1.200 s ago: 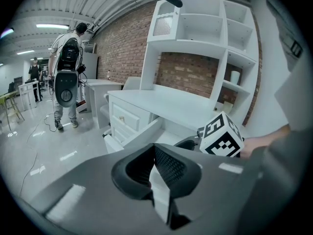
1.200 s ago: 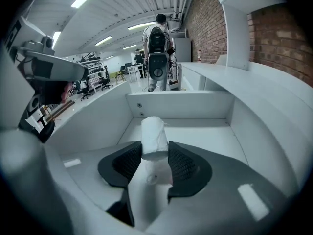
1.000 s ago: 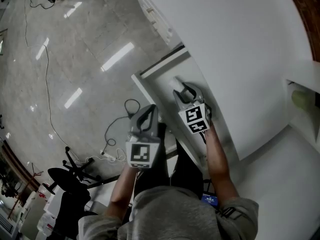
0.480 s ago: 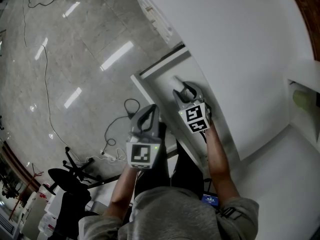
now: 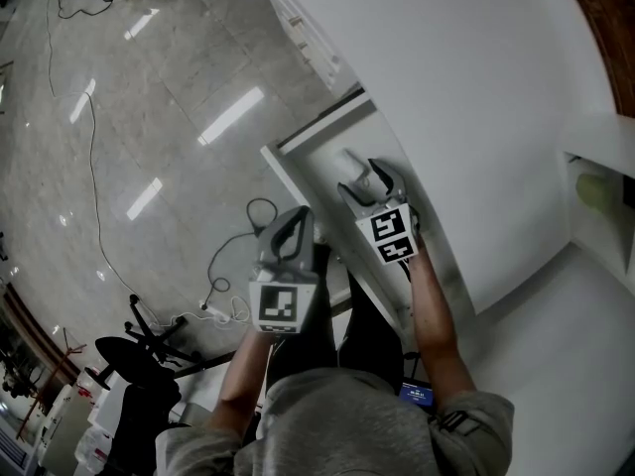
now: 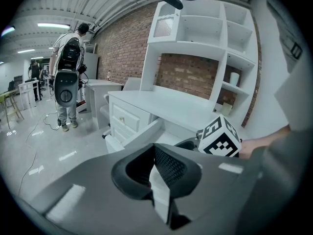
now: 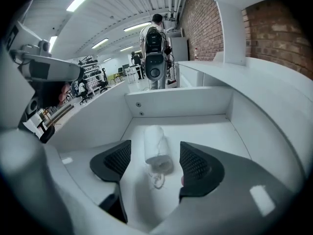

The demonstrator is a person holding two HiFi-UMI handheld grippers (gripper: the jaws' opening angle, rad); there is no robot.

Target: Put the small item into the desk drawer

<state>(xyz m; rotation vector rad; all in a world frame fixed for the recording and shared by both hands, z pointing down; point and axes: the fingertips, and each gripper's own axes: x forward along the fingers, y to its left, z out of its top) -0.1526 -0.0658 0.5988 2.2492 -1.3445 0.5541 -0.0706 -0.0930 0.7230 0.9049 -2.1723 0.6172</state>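
Note:
The small item [image 7: 155,151], a white roll with a thin cord at its near end, lies on the floor of the open white desk drawer [image 7: 215,141]. My right gripper [image 7: 155,163] is open astride it, and neither pad touches it. Its jaws have just been opening. In the head view the right gripper [image 5: 363,180] hangs over the drawer [image 5: 313,162], with the item [image 5: 350,159] just beyond its tips. My left gripper [image 5: 288,230] hovers outside the drawer front, over the floor. Its jaws [image 6: 156,173] are shut, and I see nothing gripped between them.
The white desk top [image 5: 476,87] runs along the drawer's right side, with shut drawers [image 5: 308,38] farther on. A shelf unit [image 5: 595,196] stands at the far right. Cables [image 5: 233,246] and a chair base [image 5: 139,350] lie on the floor. A person with a backpack [image 7: 154,53] stands beyond.
The right gripper's jaws have spread wide and let go of the white roll, which now rests on the drawer floor. The left gripper has stayed where it was.

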